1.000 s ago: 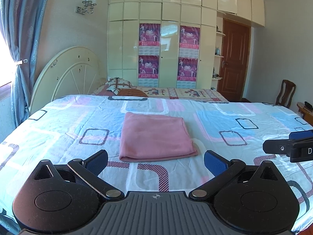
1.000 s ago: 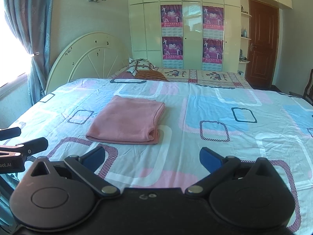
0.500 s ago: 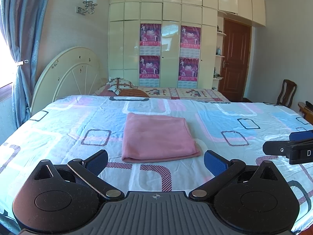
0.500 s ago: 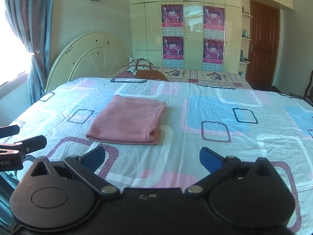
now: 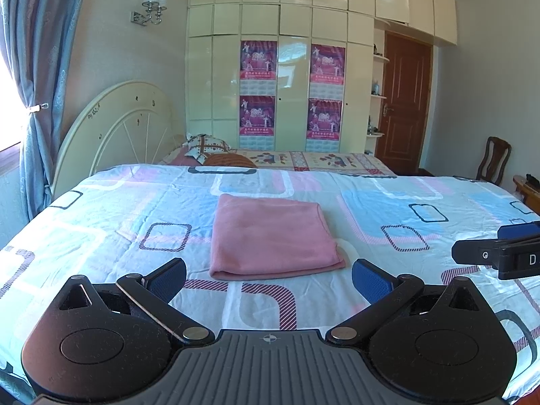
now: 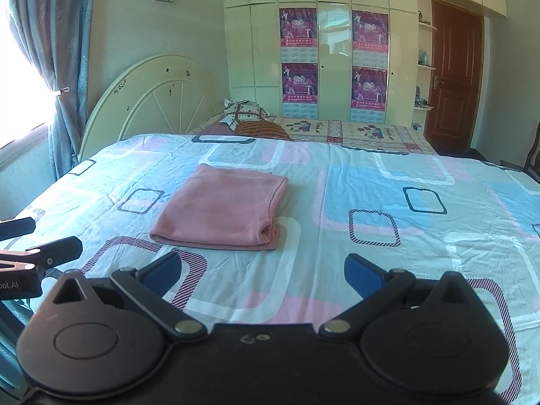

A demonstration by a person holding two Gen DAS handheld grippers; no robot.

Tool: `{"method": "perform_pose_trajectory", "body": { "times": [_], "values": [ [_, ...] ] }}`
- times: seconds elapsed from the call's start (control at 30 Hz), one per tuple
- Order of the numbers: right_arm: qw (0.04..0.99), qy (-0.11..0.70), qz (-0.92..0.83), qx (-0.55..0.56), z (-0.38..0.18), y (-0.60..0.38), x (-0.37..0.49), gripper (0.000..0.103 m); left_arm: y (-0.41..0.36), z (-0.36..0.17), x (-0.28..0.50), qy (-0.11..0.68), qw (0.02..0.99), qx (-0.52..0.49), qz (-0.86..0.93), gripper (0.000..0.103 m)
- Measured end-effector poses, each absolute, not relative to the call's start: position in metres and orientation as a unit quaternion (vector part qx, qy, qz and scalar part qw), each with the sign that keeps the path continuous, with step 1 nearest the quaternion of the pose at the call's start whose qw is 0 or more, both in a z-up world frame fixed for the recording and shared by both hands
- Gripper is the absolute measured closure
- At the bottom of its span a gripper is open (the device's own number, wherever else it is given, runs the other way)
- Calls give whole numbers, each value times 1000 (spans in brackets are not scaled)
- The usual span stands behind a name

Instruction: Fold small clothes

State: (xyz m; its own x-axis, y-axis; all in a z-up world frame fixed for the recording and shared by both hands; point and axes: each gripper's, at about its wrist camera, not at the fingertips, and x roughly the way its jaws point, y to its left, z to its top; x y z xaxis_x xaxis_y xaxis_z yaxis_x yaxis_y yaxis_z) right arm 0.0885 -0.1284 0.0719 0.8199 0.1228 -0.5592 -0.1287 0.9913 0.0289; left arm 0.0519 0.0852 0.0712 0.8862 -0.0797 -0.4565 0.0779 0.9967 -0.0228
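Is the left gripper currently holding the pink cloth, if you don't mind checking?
No, the left gripper has its jaws open short of the folded pink cloth.

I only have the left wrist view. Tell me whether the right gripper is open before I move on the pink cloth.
Observer: The right wrist view shows the right gripper open, its blue pads wide apart with nothing between them.
Operator: Now describe the cloth's right edge. It looks flat from here.
Observer: The pink cloth shows stacked layers along that edge, and they part slightly at the near right corner.
Operator: Report where my left gripper sits from that side.
Observer: The left gripper is at the far left of that view, short of the cloth and not touching it.
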Motion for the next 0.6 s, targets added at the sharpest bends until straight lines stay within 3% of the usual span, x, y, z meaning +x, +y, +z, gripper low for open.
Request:
{"method": "perform_pose_trajectory", "body": {
  "times": [0.6],
  "values": [
    [955,290,61,-4,73,-126,86,0,83,70,48,217,975,14,-51,0]
  ]
}}
